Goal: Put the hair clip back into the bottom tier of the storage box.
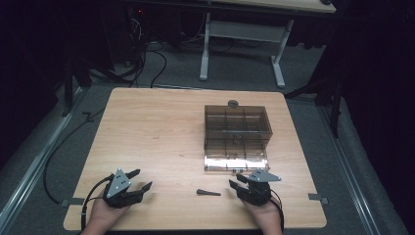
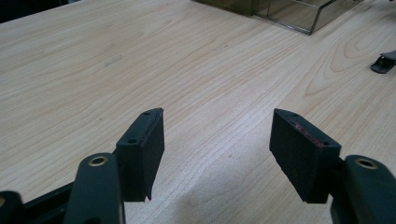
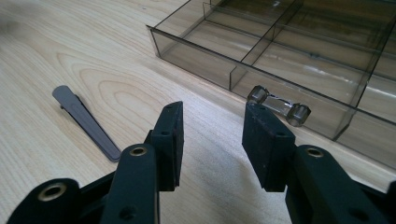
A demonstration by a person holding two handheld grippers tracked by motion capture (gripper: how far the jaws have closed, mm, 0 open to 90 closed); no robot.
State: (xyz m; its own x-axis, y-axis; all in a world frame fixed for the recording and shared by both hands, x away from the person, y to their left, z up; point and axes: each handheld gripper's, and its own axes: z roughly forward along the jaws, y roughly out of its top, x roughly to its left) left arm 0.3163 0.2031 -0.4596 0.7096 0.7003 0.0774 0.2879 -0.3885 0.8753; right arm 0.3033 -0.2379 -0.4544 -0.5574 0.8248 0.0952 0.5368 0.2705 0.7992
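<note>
One hair clip | left of right gripper | apart

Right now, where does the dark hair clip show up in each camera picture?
High view: the clip lies near the table's front edge, between the two claws.
Left gripper view: its tip peeks in at the right edge.
Right gripper view: it lies left of the claw.
Shared landmark: the clear box, behind the clip in all three views.

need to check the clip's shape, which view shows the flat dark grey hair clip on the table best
The right gripper view: the flat dark grey hair clip lies close, whole length visible. The high view shows it small between the grippers; the left gripper view catches one end at the edge.
</note>
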